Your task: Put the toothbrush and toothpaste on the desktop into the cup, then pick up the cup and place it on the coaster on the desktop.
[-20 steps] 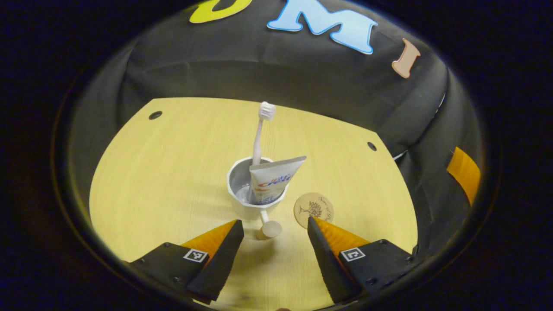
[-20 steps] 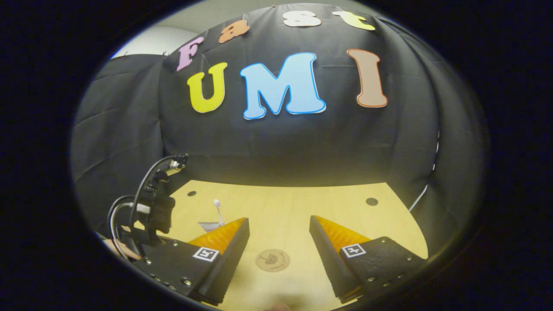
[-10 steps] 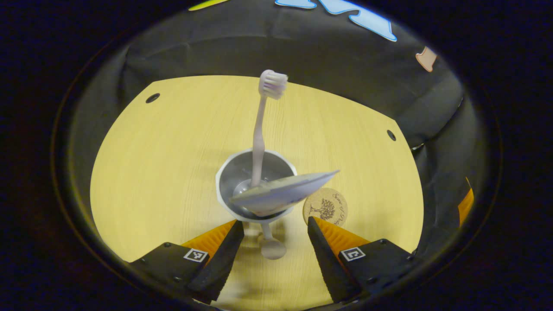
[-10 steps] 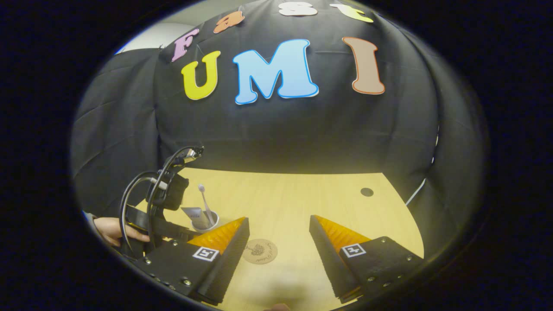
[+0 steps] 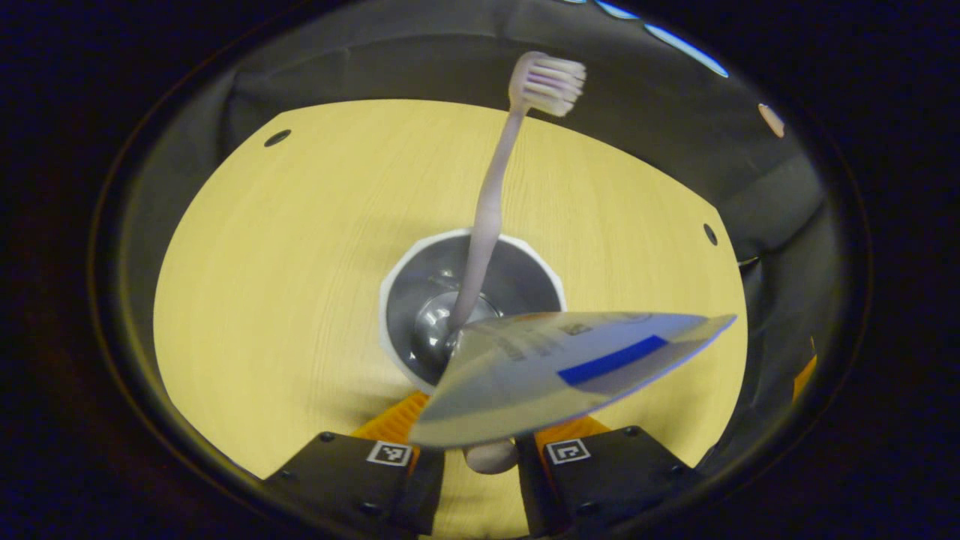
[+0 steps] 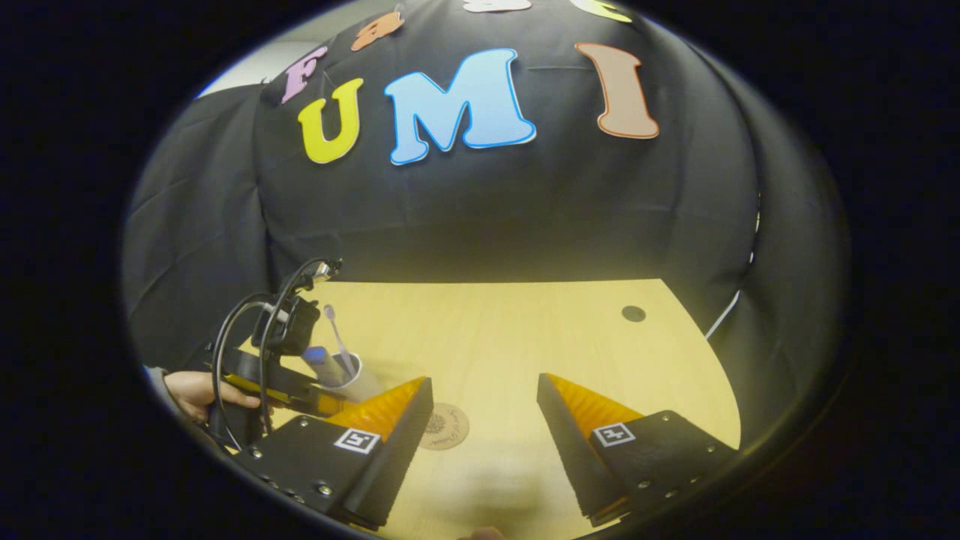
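Left gripper (image 5: 480, 465) low at the near side of the cup (image 5: 397, 270), fingers drawn close together around the cup's handle knob (image 5: 491, 456); contact on the knob partly hidden by the tube, so cannot tell if both fingers press on it. Cup white outside, grey inside, seen from above near the middle of the desk (image 5: 262, 285). Toothbrush (image 5: 491, 202) standing in the cup, leaning toward the far rim, bristles up and past the desk's far edge. Toothpaste (image 5: 570, 367) also in the cup, flat crimped end sticking out toward the camera and to the right, blue stripe on it, covering the cup's near rim and the fingertips.

In the right gripper view: right gripper (image 6: 484, 409) wide open, nothing between the fingers, hovering above the desk (image 6: 525, 337). Coaster (image 6: 448, 426) flat on the desk just beside its left finger, partly hidden by that finger. Cup (image 6: 358, 379) w/ toothbrush (image 6: 336, 339) and toothpaste (image 6: 321, 361) left of the coaster, near it but not on it. Left gripper (image 6: 300, 390) at the cup, cables looping above it, a hand (image 6: 196, 394) holding it at the left edge. Cannot tell whether the cup's base touches the desk.
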`<action>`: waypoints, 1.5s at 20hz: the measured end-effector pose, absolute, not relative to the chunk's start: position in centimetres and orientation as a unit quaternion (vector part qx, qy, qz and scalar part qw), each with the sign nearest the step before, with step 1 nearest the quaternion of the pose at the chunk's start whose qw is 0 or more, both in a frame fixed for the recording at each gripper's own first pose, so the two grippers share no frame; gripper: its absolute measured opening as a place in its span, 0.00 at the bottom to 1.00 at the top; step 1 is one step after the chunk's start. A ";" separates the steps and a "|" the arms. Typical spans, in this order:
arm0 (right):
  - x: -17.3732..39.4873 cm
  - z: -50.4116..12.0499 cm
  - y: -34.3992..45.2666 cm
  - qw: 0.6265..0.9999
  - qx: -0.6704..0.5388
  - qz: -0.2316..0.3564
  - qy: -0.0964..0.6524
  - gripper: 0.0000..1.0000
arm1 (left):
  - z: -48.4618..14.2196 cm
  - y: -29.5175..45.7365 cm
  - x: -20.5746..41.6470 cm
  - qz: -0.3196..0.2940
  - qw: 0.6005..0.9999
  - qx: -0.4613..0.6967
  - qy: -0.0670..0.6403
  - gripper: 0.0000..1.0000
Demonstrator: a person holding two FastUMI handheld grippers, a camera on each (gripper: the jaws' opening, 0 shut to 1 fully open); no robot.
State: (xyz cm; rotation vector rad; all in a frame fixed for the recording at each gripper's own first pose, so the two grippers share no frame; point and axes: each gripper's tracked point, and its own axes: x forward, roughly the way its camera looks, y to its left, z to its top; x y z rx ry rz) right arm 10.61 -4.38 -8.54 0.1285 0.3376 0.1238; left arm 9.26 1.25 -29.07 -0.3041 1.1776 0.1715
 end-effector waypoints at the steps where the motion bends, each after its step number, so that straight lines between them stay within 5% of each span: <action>1: 10.6 -8.6 -4.6 0.982 0.064 0.060 0.170 0.88 | -29.2 1.1 8.9 0.079 0.811 -0.138 0.563 0.46; 12: 9.8 -10.0 -5.7 0.978 0.076 0.051 0.189 0.88 | -29.0 0.2 8.8 0.061 0.833 -0.069 0.545 0.31; 30: 8.2 -10.5 -7.3 0.977 0.092 0.026 0.191 0.88 | -28.1 -10.8 8.7 -0.049 0.837 -0.021 0.545 0.32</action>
